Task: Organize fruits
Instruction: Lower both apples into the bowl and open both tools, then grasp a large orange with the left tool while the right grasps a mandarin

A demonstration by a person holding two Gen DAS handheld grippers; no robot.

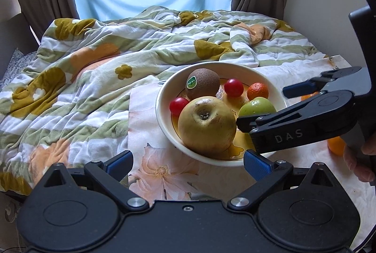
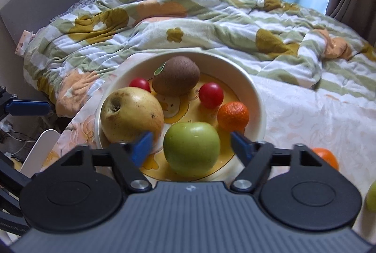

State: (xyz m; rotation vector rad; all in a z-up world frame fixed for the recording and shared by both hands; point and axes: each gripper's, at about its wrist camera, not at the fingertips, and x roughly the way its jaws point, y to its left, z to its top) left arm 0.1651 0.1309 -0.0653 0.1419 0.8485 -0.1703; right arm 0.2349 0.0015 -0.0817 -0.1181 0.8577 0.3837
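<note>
Your right claw stands wide open over the bowl; your left is open and holds nothing.

Your right gripper (image 2: 190,145) has its blue pads either side of the green apple (image 2: 191,148) without pressing on it (the apple rests in the near part of the cream bowl (image 2: 257,98)). In the bowl with it lie a yellow pear (image 2: 130,113), a kiwi (image 2: 176,78) with a sticker, two red tomatoes (image 2: 211,94) and a mandarin (image 2: 233,115). Another orange fruit (image 2: 327,156) sits outside the bowl on the floral cloth (image 2: 305,116), just beside your right claw. Your left gripper (image 1: 186,162) hangs at the bowl's near rim, jaws apart, with only cloth between its pads.
</note>
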